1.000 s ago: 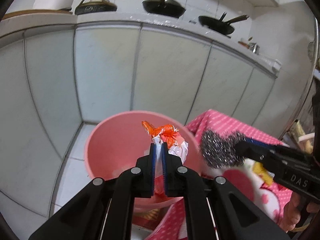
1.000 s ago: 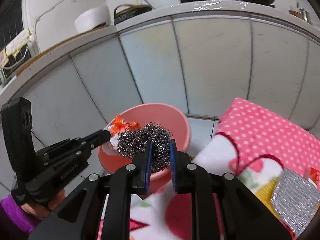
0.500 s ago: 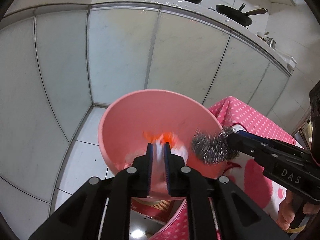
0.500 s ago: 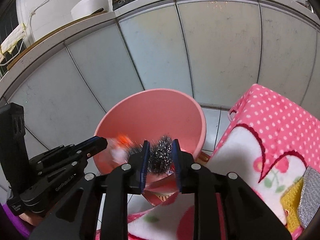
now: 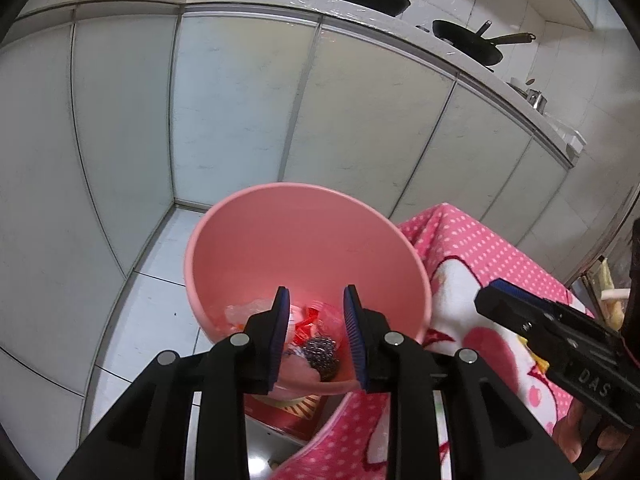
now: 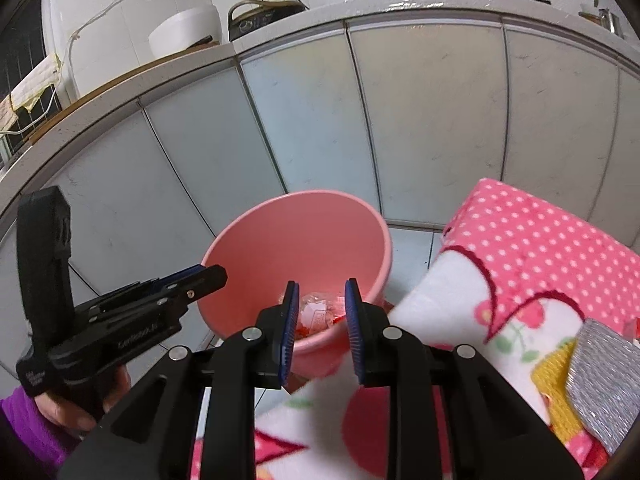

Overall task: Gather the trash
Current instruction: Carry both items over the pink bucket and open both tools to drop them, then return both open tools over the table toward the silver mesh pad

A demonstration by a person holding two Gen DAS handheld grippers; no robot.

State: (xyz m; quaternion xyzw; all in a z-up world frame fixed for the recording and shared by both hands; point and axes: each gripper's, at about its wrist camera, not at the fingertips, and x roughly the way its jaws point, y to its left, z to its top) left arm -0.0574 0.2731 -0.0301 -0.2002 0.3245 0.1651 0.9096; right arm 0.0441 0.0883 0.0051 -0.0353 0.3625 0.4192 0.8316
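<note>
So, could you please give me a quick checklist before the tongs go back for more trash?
1. Left tongs open and empty: ok.
2. Right tongs open and empty: ok.
3. Steel wool ball inside the pink bin: ok.
4. Orange wrapper in the bin: ok.
5. Nothing caught on the finger pads: ok.
6. Trash left on the pink cloth: a silver item lies at its right edge; whether it is trash, cannot tell.

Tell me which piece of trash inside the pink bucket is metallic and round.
It is the steel wool ball, grey and shiny, at the bottom of the pink bucket. The other pieces beside it are crumpled wrappers, red, orange and white.
</note>
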